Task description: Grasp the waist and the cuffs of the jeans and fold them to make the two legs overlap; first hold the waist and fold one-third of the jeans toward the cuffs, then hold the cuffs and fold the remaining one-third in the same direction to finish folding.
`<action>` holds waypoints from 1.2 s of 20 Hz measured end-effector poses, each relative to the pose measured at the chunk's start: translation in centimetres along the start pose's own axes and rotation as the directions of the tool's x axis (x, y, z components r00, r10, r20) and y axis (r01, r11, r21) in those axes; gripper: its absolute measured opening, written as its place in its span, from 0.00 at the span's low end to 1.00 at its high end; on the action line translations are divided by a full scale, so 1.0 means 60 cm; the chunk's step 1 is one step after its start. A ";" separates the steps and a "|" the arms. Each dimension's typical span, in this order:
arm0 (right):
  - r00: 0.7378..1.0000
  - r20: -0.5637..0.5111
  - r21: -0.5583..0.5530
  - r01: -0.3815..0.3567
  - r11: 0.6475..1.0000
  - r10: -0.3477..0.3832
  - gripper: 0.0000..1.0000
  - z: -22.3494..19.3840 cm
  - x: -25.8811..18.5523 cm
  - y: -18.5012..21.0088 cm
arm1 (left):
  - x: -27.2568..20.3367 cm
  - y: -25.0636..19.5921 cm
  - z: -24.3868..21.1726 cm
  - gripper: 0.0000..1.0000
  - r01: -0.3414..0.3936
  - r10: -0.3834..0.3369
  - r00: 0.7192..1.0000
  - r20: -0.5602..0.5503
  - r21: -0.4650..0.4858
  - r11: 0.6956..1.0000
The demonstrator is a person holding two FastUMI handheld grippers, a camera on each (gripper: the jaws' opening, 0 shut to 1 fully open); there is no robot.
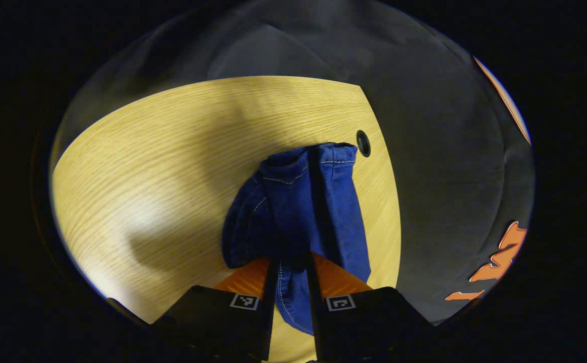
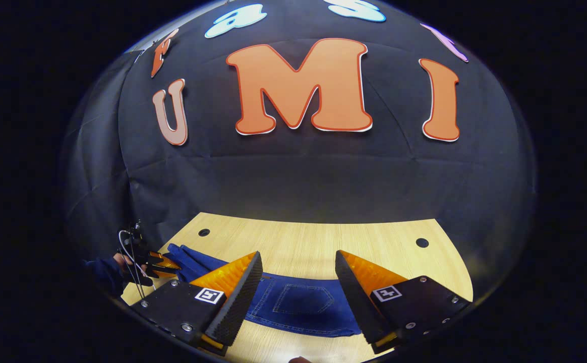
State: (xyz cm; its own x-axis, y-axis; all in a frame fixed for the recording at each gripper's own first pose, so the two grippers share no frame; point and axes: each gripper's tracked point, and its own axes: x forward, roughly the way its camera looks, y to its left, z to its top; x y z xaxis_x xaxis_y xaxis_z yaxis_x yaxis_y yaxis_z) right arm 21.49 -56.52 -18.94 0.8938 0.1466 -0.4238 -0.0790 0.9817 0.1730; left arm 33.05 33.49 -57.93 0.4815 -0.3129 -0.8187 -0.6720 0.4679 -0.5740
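Jeans of deep blue denim (image 2: 298, 305) lie flat on your pale wood-grain counter (image 2: 313, 242), seat side up, with a stitched back pocket (image 2: 304, 299) showing between the fingers of your right gripper (image 2: 298, 287). Those fingers are spread wide apart above the waist end, pinching nothing; you can see their orange sides and ribbed black inner faces flanking the pocket.

At the far left of the right gripper view, the legs run toward your left gripper (image 2: 165, 264), held by a hand in a dark sleeve (image 2: 104, 275) at the counter's edge.

In the left gripper view, your left gripper (image 1: 293, 272) has its fingers pressed on a bunch of the same denim (image 1: 298, 201): the cuffs, with their pale stitched hems, hang forward from the pinch and are lifted off the counter (image 1: 162, 166), casting a shadow on the wood. A round black hole (image 1: 363, 143) in the counter sits just beyond the cuff's tip.
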 end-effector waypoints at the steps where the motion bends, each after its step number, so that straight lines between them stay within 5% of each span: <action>1: 1.000 -0.009 0.002 0.007 1.000 -0.007 0.92 -0.004 0.000 -0.005 | 0.005 -0.004 0.001 0.33 0.011 -0.011 1.000 0.001 -0.005 1.000; 2: 1.000 -0.016 0.006 0.012 1.000 -0.012 0.92 -0.008 0.002 -0.012 | 0.014 0.006 0.011 0.35 -0.014 0.014 1.000 0.006 -0.011 1.000; 4: 0.999 -0.038 0.024 0.015 1.000 -0.014 0.92 -0.026 0.004 -0.022 | 0.017 0.000 0.011 0.13 0.024 -0.024 1.000 0.009 -0.092 0.995; 6: 0.999 -0.042 0.029 0.017 0.999 -0.015 0.92 -0.027 0.005 -0.023 | 0.020 -0.006 0.009 0.13 0.049 -0.046 0.999 0.027 -0.098 0.994; 8: 0.999 -0.046 0.025 0.029 0.999 -0.028 0.92 -0.027 0.010 -0.027 | 0.018 -0.013 0.008 0.13 0.082 -0.080 0.996 0.036 -0.069 0.994; 9: 0.999 -0.047 0.029 0.028 0.999 -0.026 0.92 -0.028 0.009 -0.031 | 0.019 -0.017 0.010 0.05 0.099 -0.097 0.994 0.046 -0.046 0.994; 16: 0.996 0.003 0.066 0.084 0.994 -0.084 0.92 0.002 0.013 -0.078 | -0.083 -0.110 -0.007 0.05 0.188 -0.220 0.962 0.162 0.194 0.963; 20: 0.996 0.029 0.090 0.086 0.992 -0.089 0.92 0.014 0.012 -0.099 | -0.153 -0.203 -0.051 0.05 0.218 -0.300 0.938 0.175 0.376 0.901; 24: 0.995 0.046 0.107 0.080 0.991 -0.085 0.92 0.020 0.001 -0.125 | -0.222 -0.313 -0.151 0.05 0.223 -0.373 0.916 0.148 0.585 0.780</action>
State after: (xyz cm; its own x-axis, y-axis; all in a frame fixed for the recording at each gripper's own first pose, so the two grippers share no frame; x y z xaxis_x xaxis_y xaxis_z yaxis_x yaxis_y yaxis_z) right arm 22.65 -64.01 -19.17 0.9168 0.0566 -0.3954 0.0404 0.9717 0.2327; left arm 34.16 21.41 -36.36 0.7752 -0.3389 -0.5332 -0.0873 0.7784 -0.6217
